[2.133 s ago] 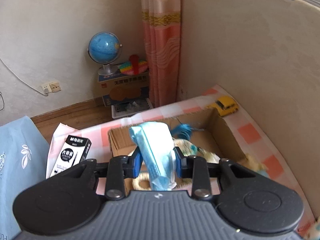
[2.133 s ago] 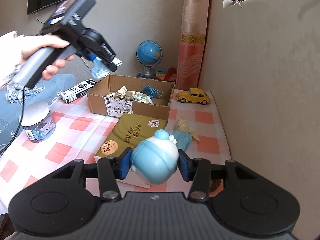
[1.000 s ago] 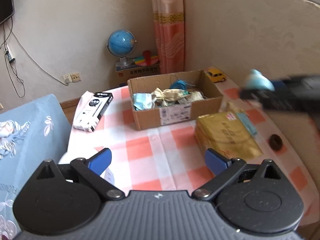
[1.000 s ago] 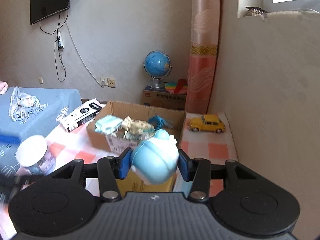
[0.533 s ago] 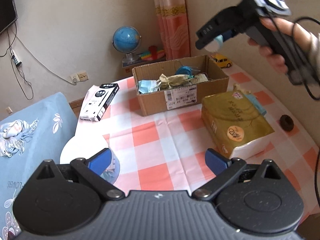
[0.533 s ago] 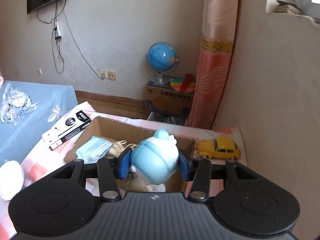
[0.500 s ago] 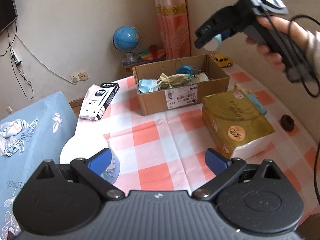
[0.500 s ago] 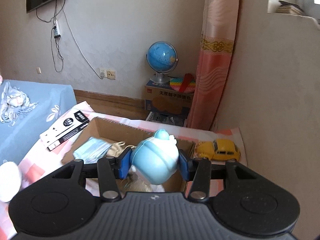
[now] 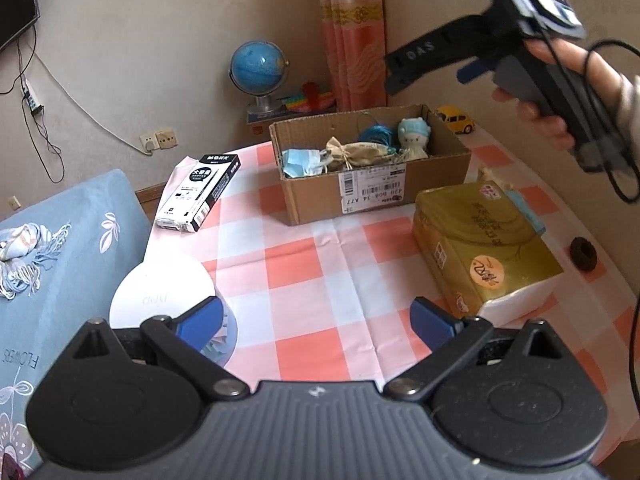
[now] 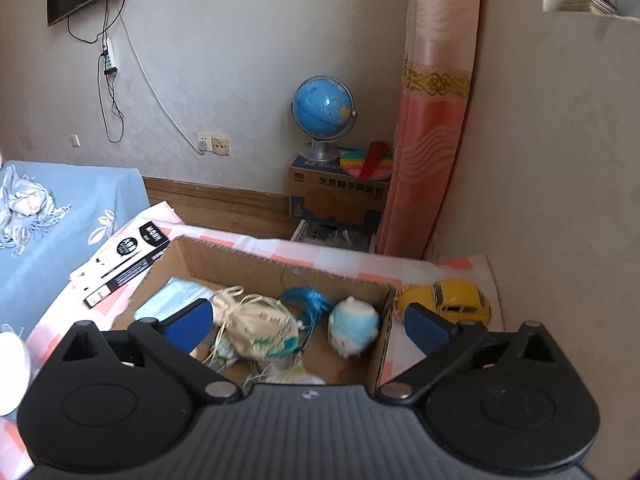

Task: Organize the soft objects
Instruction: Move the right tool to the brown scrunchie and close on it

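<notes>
Below the spread, empty right gripper in one cardboard box: one blue plush, one face mask, one cloth pouch, one blue tassel; left gripper likewise parted, well short of box

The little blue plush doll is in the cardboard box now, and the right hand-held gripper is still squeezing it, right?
Not quite. The blue plush doll is in the cardboard box, but the right hand-held gripper is not squeezing it. The right wrist view shows its jaws spread wide with nothing between them, and the doll lies loose in the box beside the beige pouch.
</notes>
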Motion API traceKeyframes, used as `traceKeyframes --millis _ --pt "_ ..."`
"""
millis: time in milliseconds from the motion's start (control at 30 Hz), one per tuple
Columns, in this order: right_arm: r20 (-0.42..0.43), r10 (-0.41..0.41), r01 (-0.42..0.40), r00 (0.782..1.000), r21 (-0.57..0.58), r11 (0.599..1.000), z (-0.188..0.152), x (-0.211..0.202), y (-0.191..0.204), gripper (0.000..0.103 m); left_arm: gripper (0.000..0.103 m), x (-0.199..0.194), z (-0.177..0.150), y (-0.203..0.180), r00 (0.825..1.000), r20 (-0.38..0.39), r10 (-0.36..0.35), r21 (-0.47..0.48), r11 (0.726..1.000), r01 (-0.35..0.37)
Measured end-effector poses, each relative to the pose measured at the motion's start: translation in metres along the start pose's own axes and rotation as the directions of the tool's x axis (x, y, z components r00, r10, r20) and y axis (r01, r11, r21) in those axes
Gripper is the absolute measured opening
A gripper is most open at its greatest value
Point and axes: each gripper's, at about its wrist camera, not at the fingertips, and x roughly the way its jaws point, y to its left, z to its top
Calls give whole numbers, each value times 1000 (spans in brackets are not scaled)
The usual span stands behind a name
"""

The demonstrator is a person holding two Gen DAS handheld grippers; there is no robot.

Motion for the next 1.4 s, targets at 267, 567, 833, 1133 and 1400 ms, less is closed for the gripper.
traceKeyframes --millis 267,567,833,1133,1400 --pt "9 -37 37 999 38 999 -26 -45 2 103 99 -11 -2 -1 1000 17 1 -2 1000 -1" --pt "25 -135 132 991 96 987 -80 -105 1 103 100 -17 -5 -5 1000 19 -13 -5 1000 13" --pt "-1 -239 233 971 218 948 -143 -138 -7 103 100 -20 -7 -13 999 28 -30 17 999 30" --pt "-12 -315 308 949 244 920 -199 -154 -8 102 100 -16 -8 -20 998 25 -58 39 998 57" --pt "-68 -356 361 932 252 898 -223 -140 -22 80 100 -9 -5 -31 995 22 -97 67 993 95"
